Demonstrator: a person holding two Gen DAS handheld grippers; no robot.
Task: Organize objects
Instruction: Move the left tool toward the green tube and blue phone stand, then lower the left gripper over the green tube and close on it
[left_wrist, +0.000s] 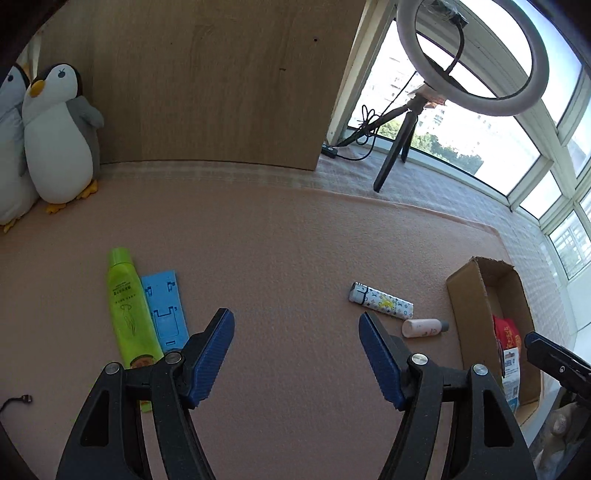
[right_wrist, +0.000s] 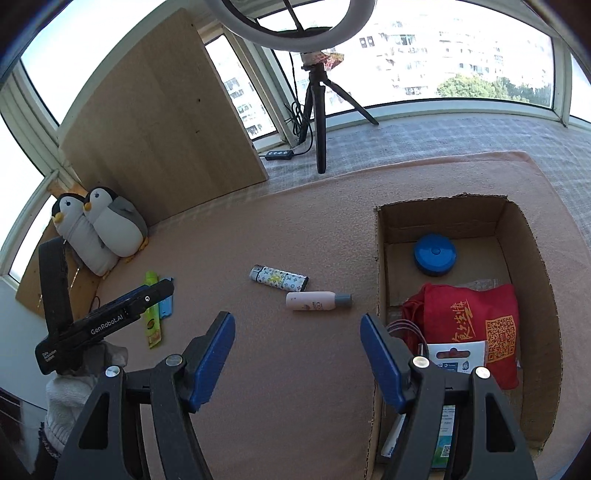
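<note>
Both the left gripper (left_wrist: 296, 354) and right gripper (right_wrist: 297, 356) hover with fingers spread wide, holding nothing.

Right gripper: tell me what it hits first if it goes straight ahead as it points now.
Probably the pink bottle, lying just ahead between the open fingers of the right gripper, with the patterned lighter just beyond. Depth is unclear, so it might meet bare mat first.

Wooden board (right_wrist: 166, 122) upright at rear, two plush penguins (right_wrist: 99, 229) at its left foot, ring light on tripod (right_wrist: 317, 92) right of board, windows (right_wrist: 443, 55) behind.
</note>
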